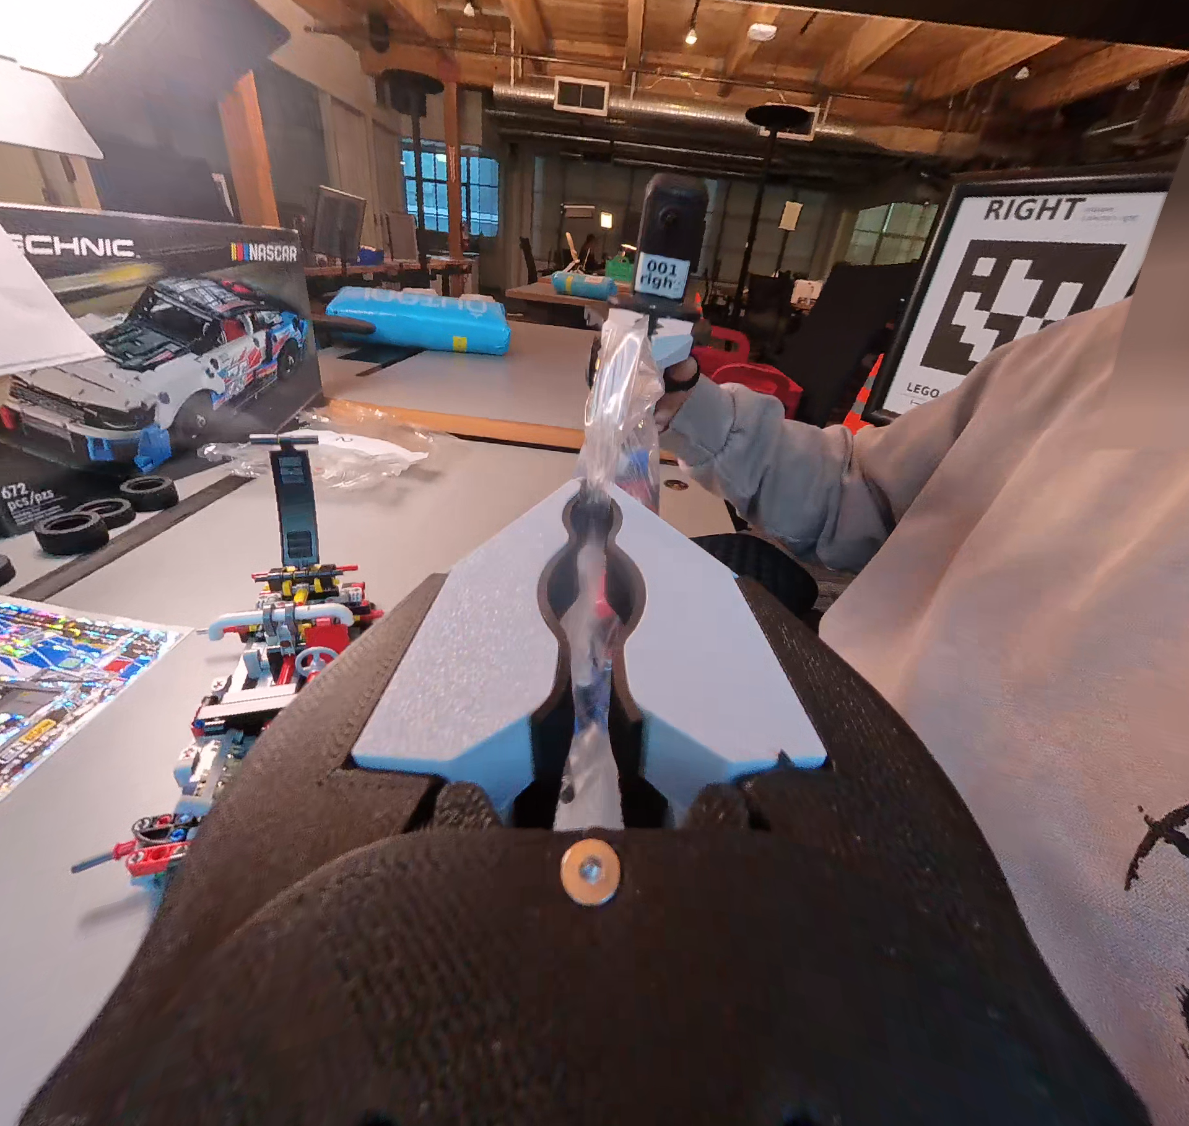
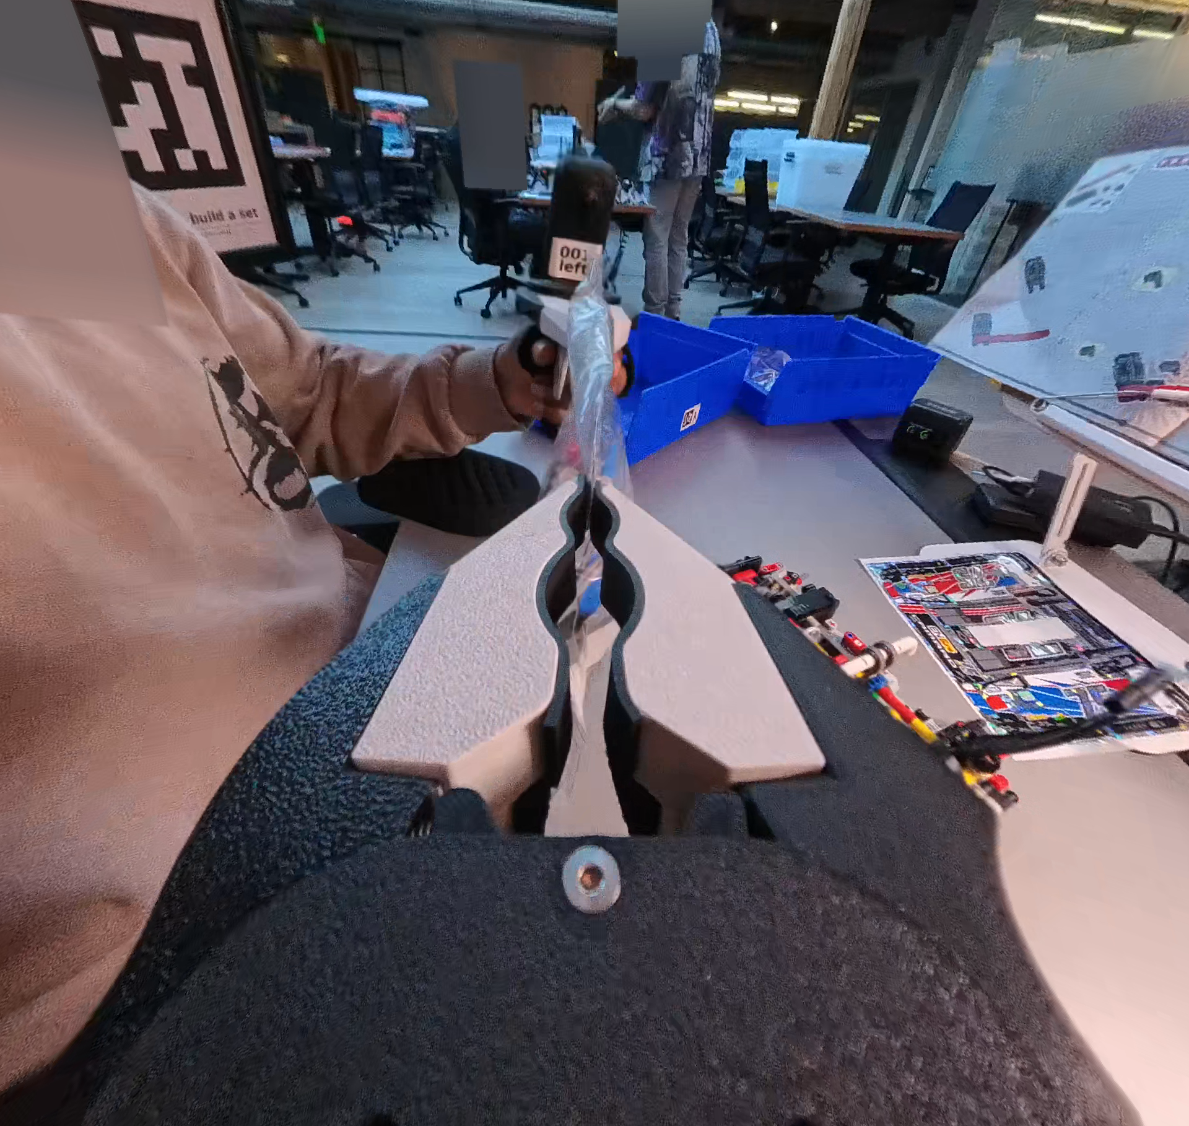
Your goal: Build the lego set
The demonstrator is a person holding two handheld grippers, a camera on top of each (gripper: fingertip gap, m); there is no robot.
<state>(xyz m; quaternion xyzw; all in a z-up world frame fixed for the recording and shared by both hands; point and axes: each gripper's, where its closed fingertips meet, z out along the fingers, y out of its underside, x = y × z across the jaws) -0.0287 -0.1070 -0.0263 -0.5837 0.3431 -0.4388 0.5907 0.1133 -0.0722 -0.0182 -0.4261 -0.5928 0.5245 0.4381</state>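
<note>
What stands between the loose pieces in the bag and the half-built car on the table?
The clear plastic bag itself: it is unopened as far as visible, clamped between both tongs, left and right. The car sits apart on the table.

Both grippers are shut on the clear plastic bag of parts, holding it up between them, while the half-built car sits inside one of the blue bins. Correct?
Not quite. The half-built car sits on the grey table, not in a blue bin; the left wrist view shows it. The rest holds: the left gripper and right gripper are both shut on the clear plastic bag.
</note>
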